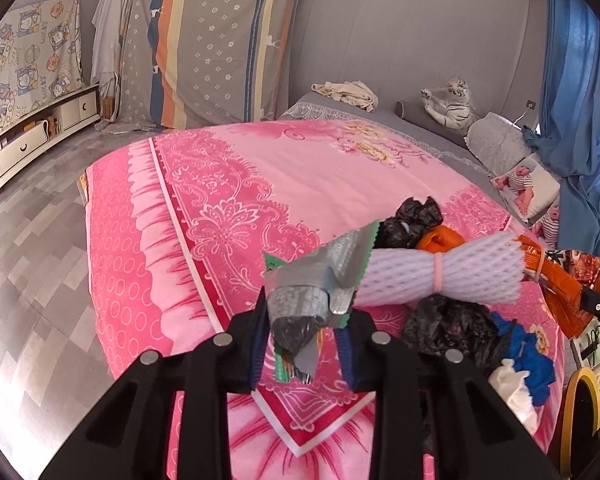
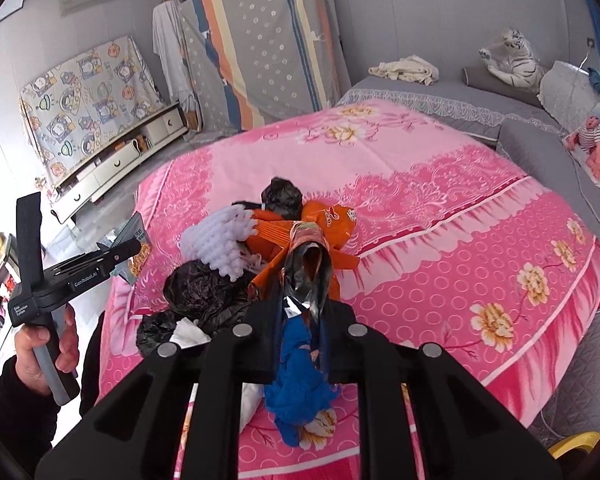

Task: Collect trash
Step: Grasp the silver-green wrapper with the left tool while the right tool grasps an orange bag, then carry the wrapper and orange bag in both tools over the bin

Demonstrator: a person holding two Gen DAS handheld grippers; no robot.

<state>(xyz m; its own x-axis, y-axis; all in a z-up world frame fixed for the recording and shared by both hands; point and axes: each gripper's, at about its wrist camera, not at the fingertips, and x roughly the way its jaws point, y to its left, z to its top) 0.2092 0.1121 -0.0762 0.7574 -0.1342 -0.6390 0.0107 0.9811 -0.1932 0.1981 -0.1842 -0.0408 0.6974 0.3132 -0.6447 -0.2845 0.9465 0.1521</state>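
My left gripper (image 1: 305,344) is shut on a crumpled silver-and-green snack wrapper (image 1: 320,276), held above the pink bedspread (image 1: 236,184). My right gripper (image 2: 305,320) is shut on a foil-lined orange wrapper (image 2: 306,256); it also shows in the left wrist view (image 1: 568,280). A trash pile lies on the bed: white foam netting (image 1: 440,272), black plastic bags (image 1: 448,328), an orange bag (image 2: 328,220), blue plastic (image 2: 300,396) and white tissue (image 1: 512,388). The left gripper shows from the side in the right wrist view (image 2: 112,256), left of the pile.
A grey bed section (image 2: 420,88) holds a cream cloth (image 2: 404,68), a plush white tiger (image 2: 516,60) and baby-print pillows (image 2: 592,140). A striped mattress (image 1: 220,40) leans on the wall. A low cabinet (image 1: 32,140) stands left. A yellow rim (image 1: 580,400) shows beside the bed. Blue curtains (image 1: 580,100) hang right.
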